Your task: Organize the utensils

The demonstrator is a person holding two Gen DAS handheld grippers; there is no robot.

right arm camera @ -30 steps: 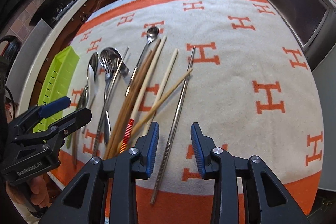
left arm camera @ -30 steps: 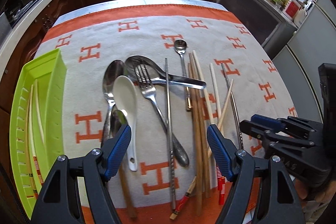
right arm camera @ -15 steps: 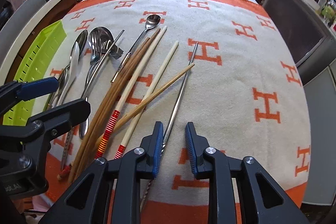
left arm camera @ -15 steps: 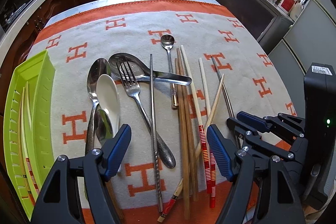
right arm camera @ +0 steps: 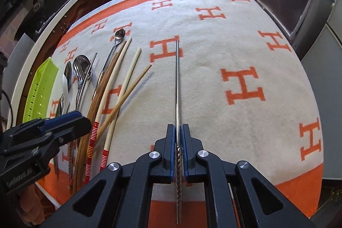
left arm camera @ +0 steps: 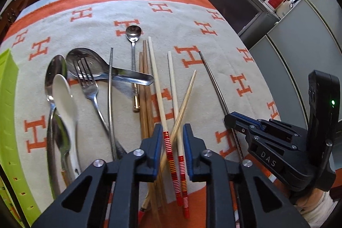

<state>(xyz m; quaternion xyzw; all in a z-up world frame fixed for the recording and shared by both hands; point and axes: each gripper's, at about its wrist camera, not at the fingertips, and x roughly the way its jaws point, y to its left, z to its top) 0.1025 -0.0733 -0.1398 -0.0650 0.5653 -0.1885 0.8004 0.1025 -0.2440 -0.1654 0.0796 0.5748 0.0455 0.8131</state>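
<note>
My right gripper (right arm camera: 178, 131) is shut on a metal chopstick (right arm camera: 177, 78), gripping its twisted end; the rod points away across the towel and also shows in the left wrist view (left arm camera: 215, 82). My left gripper (left arm camera: 172, 138) has narrowed around two cream chopsticks with red-striped ends (left arm camera: 168, 142) and a crossing bamboo chopstick (left arm camera: 186, 99); its pads stand close beside them, with small gaps. Brown chopsticks (left arm camera: 144, 99), a second metal chopstick (left arm camera: 110, 89), spoons (left arm camera: 133, 32), a fork (left arm camera: 89, 87) and a white spoon (left arm camera: 63, 95) lie to the left.
A lime green tray (right arm camera: 40, 89) sits at the towel's left edge, also in the left wrist view (left arm camera: 7, 99). The orange-and-cream towel (right arm camera: 235, 46) covers the table. Dark cabinets and a counter with jars stand beyond.
My right gripper closed on the metal chopstick. My left gripper moved right over the striped chopsticks and narrowed from wide open.
</note>
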